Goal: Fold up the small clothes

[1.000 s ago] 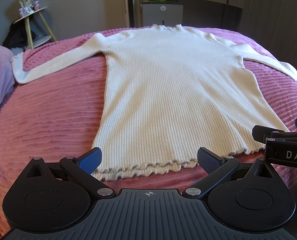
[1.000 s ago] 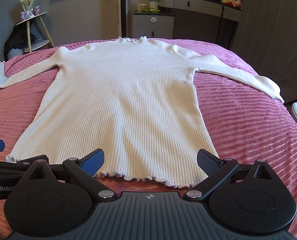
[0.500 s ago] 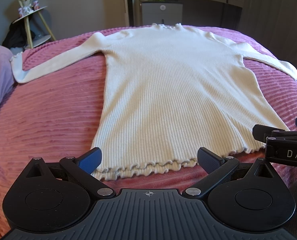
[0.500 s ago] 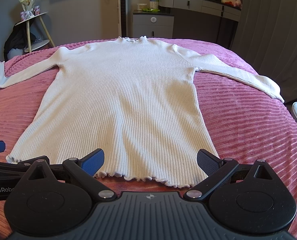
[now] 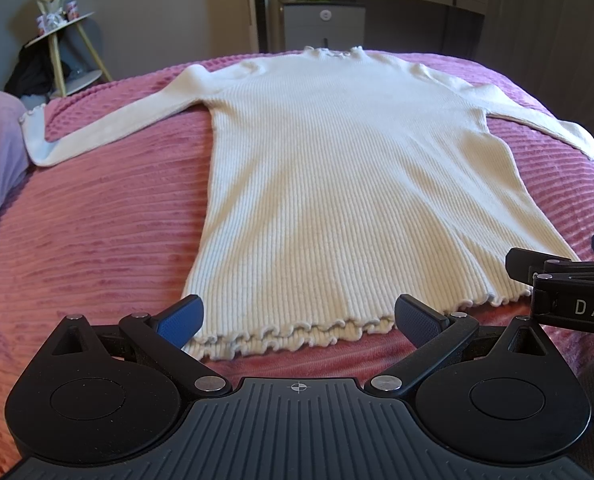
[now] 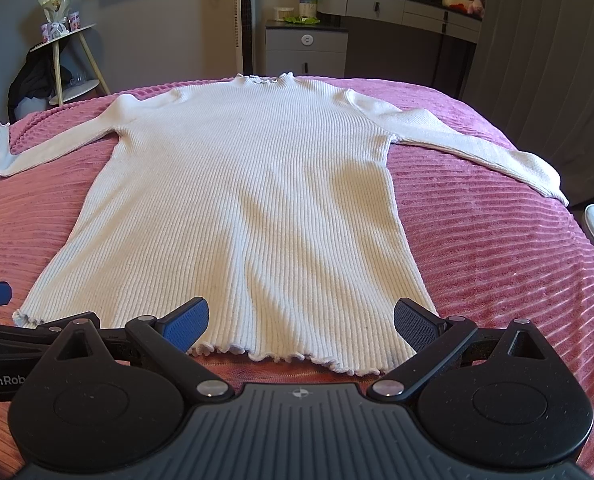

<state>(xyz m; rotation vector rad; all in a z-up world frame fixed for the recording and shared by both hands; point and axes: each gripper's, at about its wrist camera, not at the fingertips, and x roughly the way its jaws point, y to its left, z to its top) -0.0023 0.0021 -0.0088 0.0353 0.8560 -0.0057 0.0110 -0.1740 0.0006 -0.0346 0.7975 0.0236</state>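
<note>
While cream ribbed sweater (image 5: pixel 349 184) lies flat, sleeves out, on pink bedspread (image 5: pixel 97 232), left gripper (image 5: pixel 299 320) and right gripper (image 6: pixel 301 322) hover spread at ruffled hem (image 6: pixel 281 356); knit soft, light, stretchy, so pinch hem corners

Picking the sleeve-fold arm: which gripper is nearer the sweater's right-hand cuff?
Right. The right gripper sits at the hem's right half, on the same side as that cuff. The left gripper is over the hem's left half, farther away.
</note>
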